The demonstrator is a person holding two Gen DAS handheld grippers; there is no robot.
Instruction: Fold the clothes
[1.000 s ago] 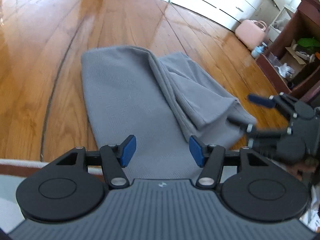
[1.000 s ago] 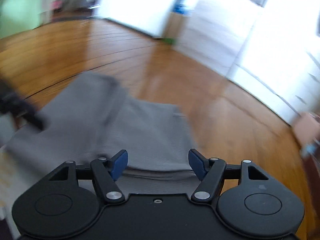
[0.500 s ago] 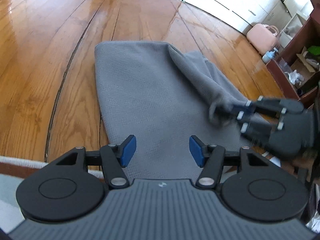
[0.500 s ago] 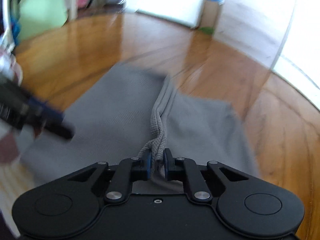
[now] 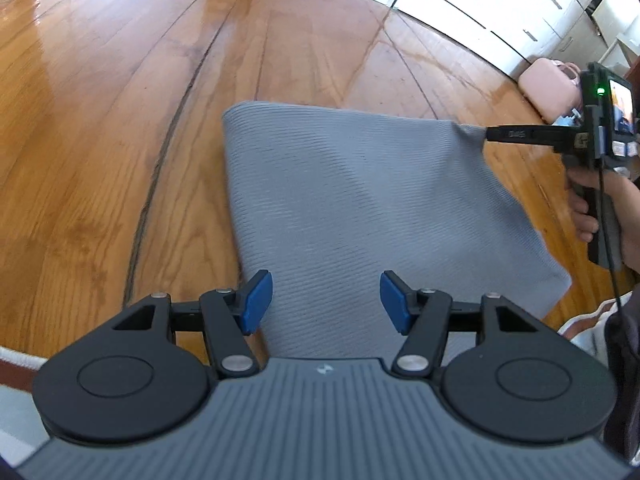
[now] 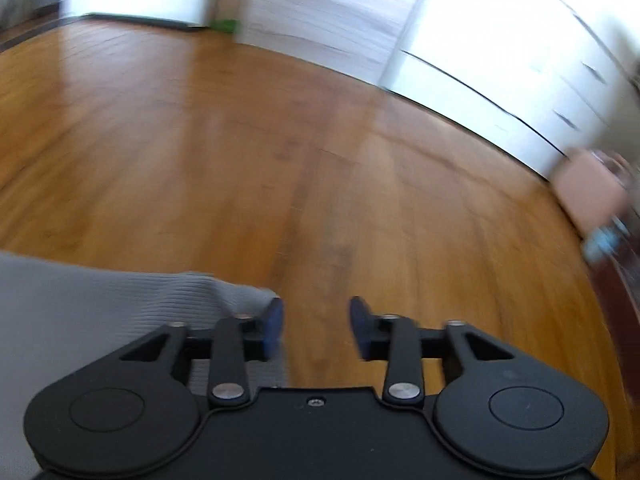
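Note:
A grey ribbed cloth [image 5: 360, 200] lies spread flat on the wooden floor. My left gripper [image 5: 326, 300] hovers open over its near edge, with only flat fabric below the blue pads. My right gripper [image 5: 490, 135] is at the cloth's far right corner, held by a person's hand [image 5: 584, 208]. In the blurred right wrist view the right gripper [image 6: 316, 320] has its jaws opening. The cloth [image 6: 100, 320] ends in a corner at the left finger, and bare floor shows between the pads.
A pink bag [image 5: 548, 80] stands on the floor at the far right, in front of white drawers [image 5: 500, 0]. A rug edge [image 5: 16, 356] runs along the near left. Bare wooden floor surrounds the cloth to the left and beyond.
The right gripper shut on the folded flap's edge, swept it out to the right until the cloth lay flat, and its jaws have since parted. The left gripper edged forward and lower.

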